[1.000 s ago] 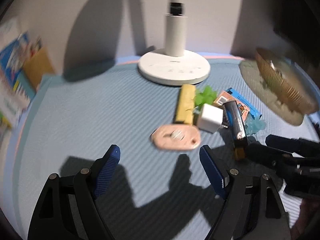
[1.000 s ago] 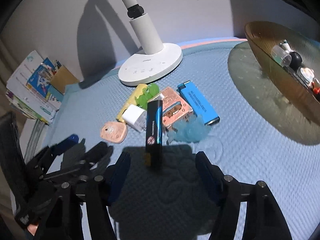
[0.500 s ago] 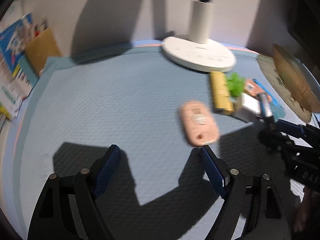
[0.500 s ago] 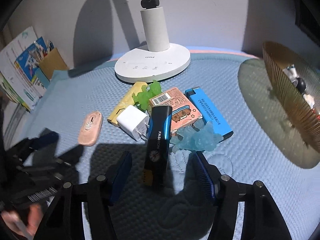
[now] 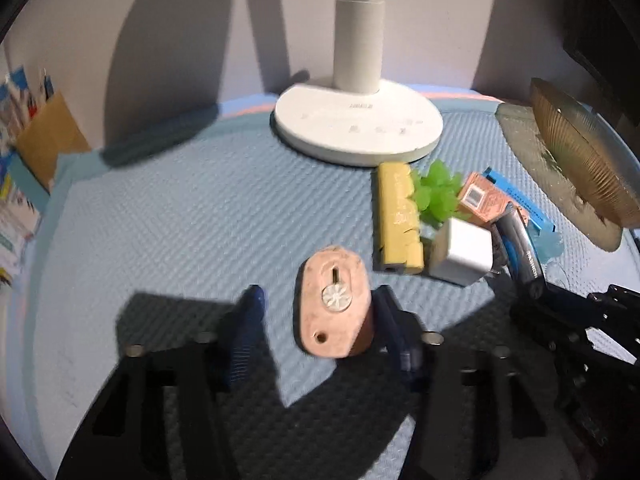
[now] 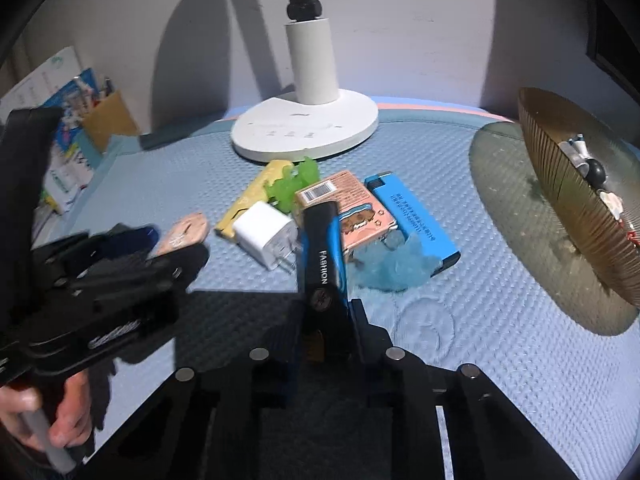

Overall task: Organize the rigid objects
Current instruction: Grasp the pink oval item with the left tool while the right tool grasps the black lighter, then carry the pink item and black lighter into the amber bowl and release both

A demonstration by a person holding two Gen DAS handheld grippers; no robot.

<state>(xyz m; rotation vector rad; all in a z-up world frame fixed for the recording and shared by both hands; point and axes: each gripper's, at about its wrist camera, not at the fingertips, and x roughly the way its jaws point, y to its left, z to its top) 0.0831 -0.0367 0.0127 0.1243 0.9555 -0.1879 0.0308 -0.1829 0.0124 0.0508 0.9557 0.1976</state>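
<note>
Two grippers at work: right gripper (image 6: 320,336) clenched on the black-and-blue lighter (image 6: 322,256), jaws just closed around its lower end; left gripper (image 5: 316,320) just closing on the pink oval tag (image 5: 334,304), left pad seemingly short of contact. Best lifted straight up, clear of the white charger (image 6: 266,238) just left of the lighter. Glossy slim lighter; flat speckled tag, left of charger, well short of the lamp base (image 5: 358,128).
</note>
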